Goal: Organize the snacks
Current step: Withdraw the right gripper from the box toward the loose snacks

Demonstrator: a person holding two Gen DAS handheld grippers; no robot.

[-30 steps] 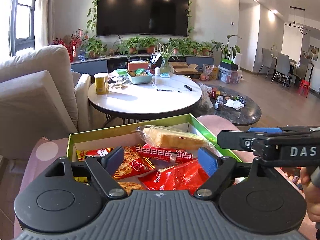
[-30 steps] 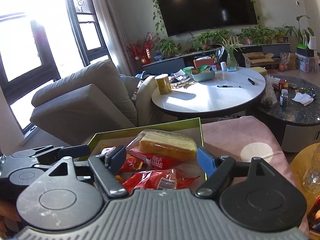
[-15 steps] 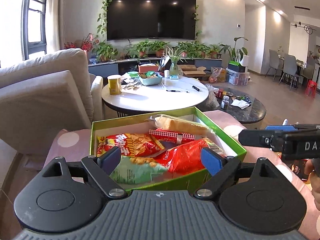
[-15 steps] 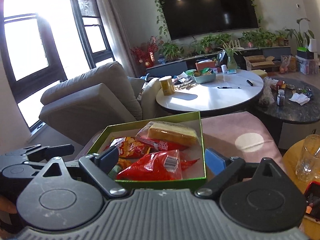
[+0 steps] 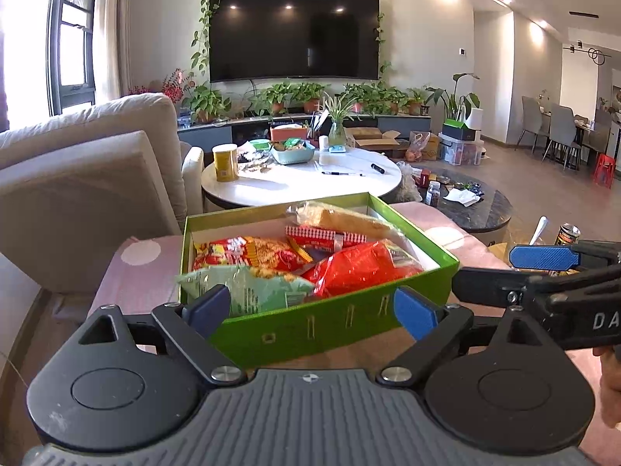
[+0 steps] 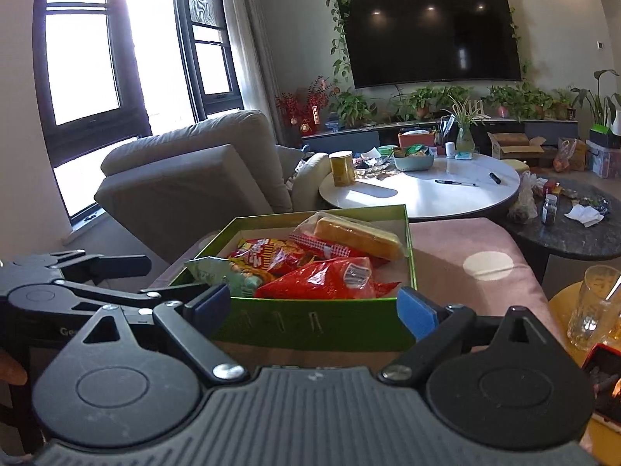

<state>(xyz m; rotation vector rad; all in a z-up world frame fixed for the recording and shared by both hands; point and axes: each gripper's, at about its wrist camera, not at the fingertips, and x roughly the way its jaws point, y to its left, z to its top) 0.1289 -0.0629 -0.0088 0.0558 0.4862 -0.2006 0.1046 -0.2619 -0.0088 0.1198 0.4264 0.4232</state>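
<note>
A green box (image 5: 310,326) (image 6: 310,322) stands on a pink cushioned seat (image 5: 136,272) (image 6: 465,248). It holds a red bag (image 5: 361,268) (image 6: 322,279), a pale green bag (image 5: 252,287) (image 6: 217,272), a red and yellow bag (image 5: 248,252) (image 6: 268,252), a red patterned pack (image 5: 322,235) and a wrapped yellow cake (image 5: 349,219) (image 6: 357,237). My left gripper (image 5: 310,306) is open and empty, just in front of the box. My right gripper (image 6: 314,306) is open and empty at the box's near wall; it also shows in the left wrist view (image 5: 543,258).
A white round table (image 5: 302,182) (image 6: 423,190) with a yellow can (image 5: 225,163) stands behind the box. A dark low table (image 5: 465,206) (image 6: 574,229) is at the right, a beige sofa (image 5: 85,178) (image 6: 194,182) at the left. A glass (image 6: 590,306) stands at the right.
Both grippers have pulled back and away from the box, so the whole box and its near wall now show. Both stay open and empty.
</note>
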